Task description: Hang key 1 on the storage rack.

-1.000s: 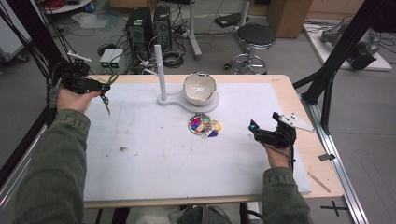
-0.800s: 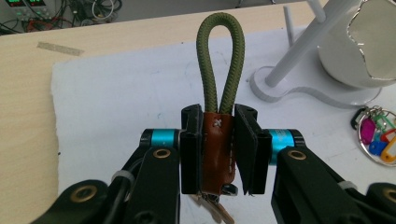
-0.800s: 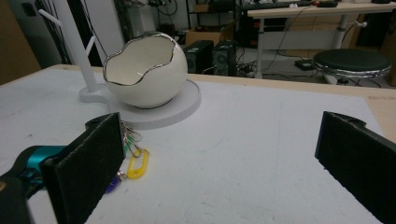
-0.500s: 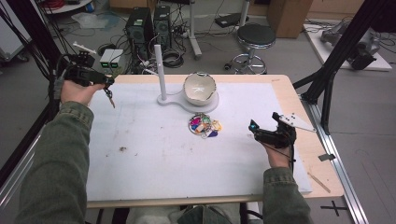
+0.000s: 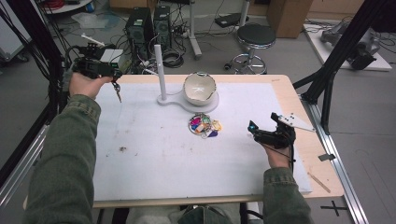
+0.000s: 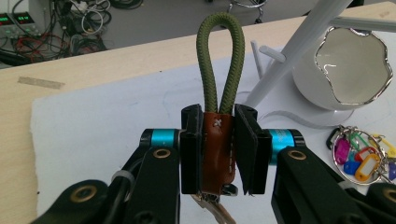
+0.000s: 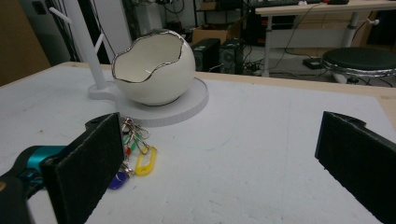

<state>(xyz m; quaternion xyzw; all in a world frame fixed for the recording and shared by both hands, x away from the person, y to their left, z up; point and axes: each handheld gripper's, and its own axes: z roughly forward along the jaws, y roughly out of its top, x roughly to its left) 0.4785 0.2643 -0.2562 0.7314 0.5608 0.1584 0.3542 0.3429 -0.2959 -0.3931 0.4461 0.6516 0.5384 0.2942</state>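
L tool (image 5: 113,74) has moved up and away from the person since 1 s ago, now over the counter's (image 5: 280,84) far-left edge, well left of the egg-shaped bowl (image 5: 199,88); R tool (image 5: 254,130) hasn't shifted.

L tool is clamped on the brown leather tab of a key fob (image 6: 218,149). In the left gripper view the fob's olive cord loop (image 6: 219,65) sticks up betw. the pads, and a key hangs below. In the high view the key (image 5: 117,91) dangles just under the tool, clear of the white mat (image 5: 154,154).

R tool stands wide apart w/ nothing betw. its pads, held low over the mat, right of and nearer the person than the bowl.

Bowl sits on a white base (image 5: 205,103) w/ an upright white post (image 5: 160,70) just left of it. Bunch of coloured key tags (image 5: 204,126) lies on the mat just in front of the base, betw. bowl and R tool.
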